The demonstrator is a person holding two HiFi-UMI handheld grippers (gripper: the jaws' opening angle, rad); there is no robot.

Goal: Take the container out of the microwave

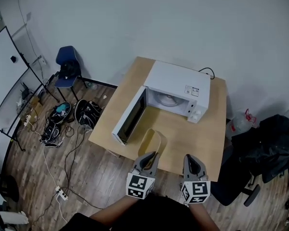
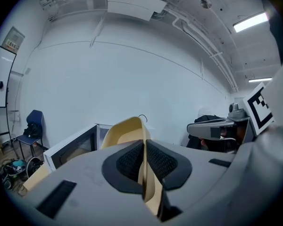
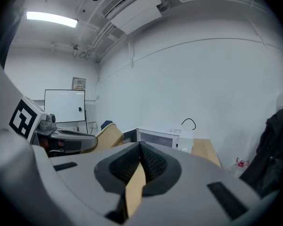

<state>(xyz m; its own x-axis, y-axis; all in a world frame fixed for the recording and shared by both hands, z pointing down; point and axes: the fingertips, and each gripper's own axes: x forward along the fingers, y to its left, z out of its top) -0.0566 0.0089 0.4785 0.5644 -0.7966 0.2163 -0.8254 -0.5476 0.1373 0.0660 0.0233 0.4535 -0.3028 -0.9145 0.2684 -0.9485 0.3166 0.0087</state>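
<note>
Jaws of the left gripper (image 2: 144,144) clamp the rim of the tan container (image 2: 124,130), with the open microwave (image 1: 179,86) beyond them, while the right gripper (image 3: 140,146) has its jaws pressed together.

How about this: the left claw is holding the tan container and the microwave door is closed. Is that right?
Not quite. The microwave door is open and swung out to the side, as the head view shows. The rest holds: the left claw is pinching the tan container by its rim.

Wooden table (image 1: 183,139) carries microwave (image 1: 181,83).
</note>
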